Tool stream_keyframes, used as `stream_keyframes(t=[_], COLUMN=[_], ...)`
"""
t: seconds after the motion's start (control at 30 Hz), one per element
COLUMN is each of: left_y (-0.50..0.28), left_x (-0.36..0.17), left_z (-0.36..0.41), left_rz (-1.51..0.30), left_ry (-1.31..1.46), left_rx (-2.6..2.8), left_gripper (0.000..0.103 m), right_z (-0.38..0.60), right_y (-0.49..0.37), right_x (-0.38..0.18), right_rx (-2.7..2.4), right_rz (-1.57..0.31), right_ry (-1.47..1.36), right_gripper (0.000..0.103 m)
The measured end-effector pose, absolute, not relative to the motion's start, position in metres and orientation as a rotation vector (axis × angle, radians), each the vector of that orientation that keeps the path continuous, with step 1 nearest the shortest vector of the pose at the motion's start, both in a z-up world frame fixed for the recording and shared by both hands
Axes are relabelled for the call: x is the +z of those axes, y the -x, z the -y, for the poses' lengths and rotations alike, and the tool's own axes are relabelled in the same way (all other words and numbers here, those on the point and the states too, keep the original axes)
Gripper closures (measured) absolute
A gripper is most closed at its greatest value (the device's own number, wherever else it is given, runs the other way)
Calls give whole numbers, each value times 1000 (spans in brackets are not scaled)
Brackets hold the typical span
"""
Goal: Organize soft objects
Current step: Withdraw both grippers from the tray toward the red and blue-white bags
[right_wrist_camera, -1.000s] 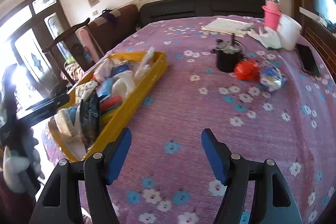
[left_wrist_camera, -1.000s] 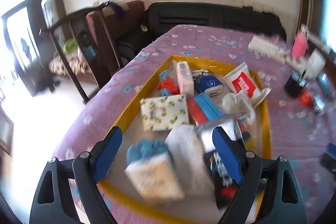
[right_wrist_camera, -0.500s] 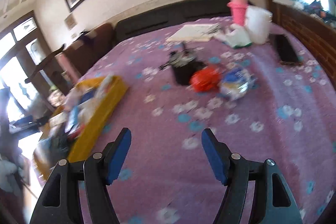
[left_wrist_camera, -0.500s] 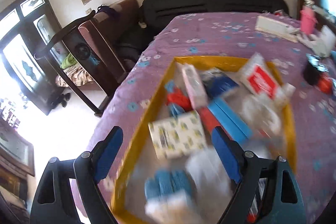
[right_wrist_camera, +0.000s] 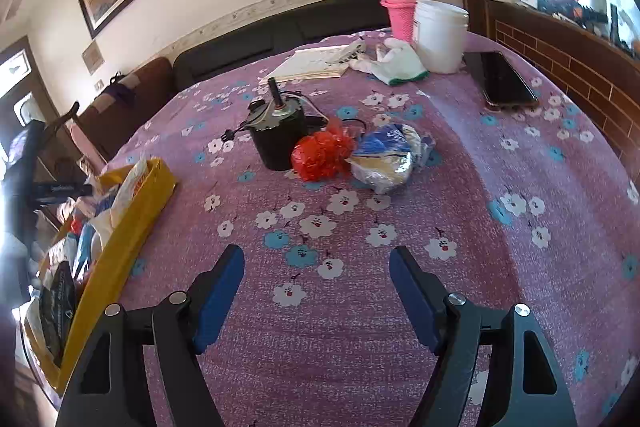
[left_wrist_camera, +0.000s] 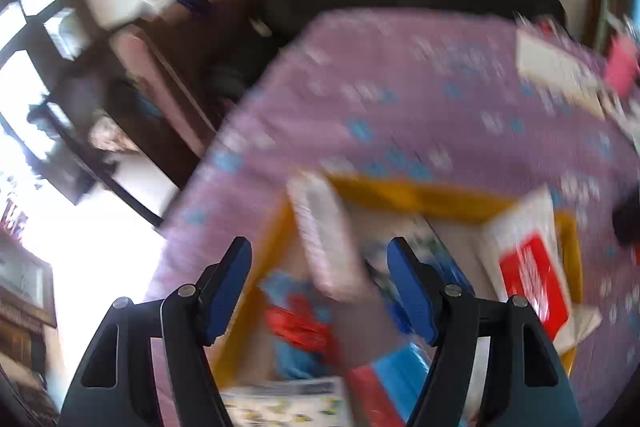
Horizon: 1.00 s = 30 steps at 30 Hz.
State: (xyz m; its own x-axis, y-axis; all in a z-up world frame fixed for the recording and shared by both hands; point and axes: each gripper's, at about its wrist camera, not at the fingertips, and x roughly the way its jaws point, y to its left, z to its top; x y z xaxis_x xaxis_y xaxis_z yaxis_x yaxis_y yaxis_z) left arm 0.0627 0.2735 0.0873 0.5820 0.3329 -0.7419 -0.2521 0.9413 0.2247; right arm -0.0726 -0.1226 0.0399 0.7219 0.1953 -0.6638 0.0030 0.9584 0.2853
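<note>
The left wrist view is blurred. My left gripper (left_wrist_camera: 320, 251) hovers over the far end of a yellow tray (left_wrist_camera: 400, 187) full of soft packets. Its jaws are closing, and a pale pink tissue packet (left_wrist_camera: 324, 235) lies below and between them, with gaps at both pads. A red-and-white packet (left_wrist_camera: 528, 259), a crumpled red item (left_wrist_camera: 296, 323) and a lemon-print pack (left_wrist_camera: 288, 403) also lie in the tray. My right gripper (right_wrist_camera: 316, 259) hangs over the purple flowered cloth with its jaws opening and nothing between them. Beyond it lie a crumpled red bag (right_wrist_camera: 320, 155) and a blue-and-white packet (right_wrist_camera: 388, 159).
A black motor with wires (right_wrist_camera: 276, 139) stands beside the red bag. At the back are a notebook (right_wrist_camera: 316, 63), a white glove (right_wrist_camera: 396, 63), a white tub (right_wrist_camera: 440, 35) and a pink bottle (right_wrist_camera: 400, 7). A phone (right_wrist_camera: 504, 79) lies at right. The yellow tray (right_wrist_camera: 132, 219) sits at the table's left edge.
My left gripper has moved forward over the tray to its far end and its jaws have narrowed. My right gripper has swung from the tray toward the red bag and blue packet.
</note>
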Motion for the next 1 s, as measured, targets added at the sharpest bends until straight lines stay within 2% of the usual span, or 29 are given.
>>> stream_keyframes(t=[0.07, 0.1, 0.17, 0.2, 0.27, 0.3, 0.33, 0.47, 0.57, 0.73, 0.83, 0.9, 1.0], left_y=[-54, -54, -62, -71, -85, -86, -83, -43, 1, 64, 73, 80, 78], left_x=[107, 111, 105, 91, 61, 52, 50, 77, 95, 84, 54, 55, 77], left_z=[-277, -278, -278, -279, -277, -275, -271, -253, -245, -216, -190, -183, -192], left_rz=[-809, -792, -811, -878, -1030, -1071, -1075, -958, -902, -894, -932, -902, -896], left_ry=[-103, -123, -168, -202, -256, -263, -257, -239, -220, -314, -499, -556, -413], left_rx=[369, 388, 415, 418, 384, 365, 344, 274, 222, 168, 173, 183, 140], left_gripper=[29, 24, 21, 21, 21, 28, 30, 30, 24, 24, 23, 23, 23], right_z=[122, 121, 121, 121, 122, 122, 123, 123, 122, 122, 124, 125, 127], right_y=[70, 68, 68, 69, 71, 71, 72, 69, 69, 69, 70, 70, 71], right_x=[37, 36, 36, 36, 37, 37, 37, 35, 35, 35, 35, 35, 35], right_rx=[118, 124, 129, 129, 126, 126, 126, 134, 148, 163, 160, 157, 145], right_rz=[-777, -784, -787, -782, -774, -771, -771, -785, -784, -791, -789, -789, -782], right_ry=[-281, -281, -281, -283, -287, -290, -292, -297, -301, -313, -324, -329, -336], right_gripper=[23, 23, 23, 23, 23, 23, 23, 22, 22, 22, 22, 22, 22])
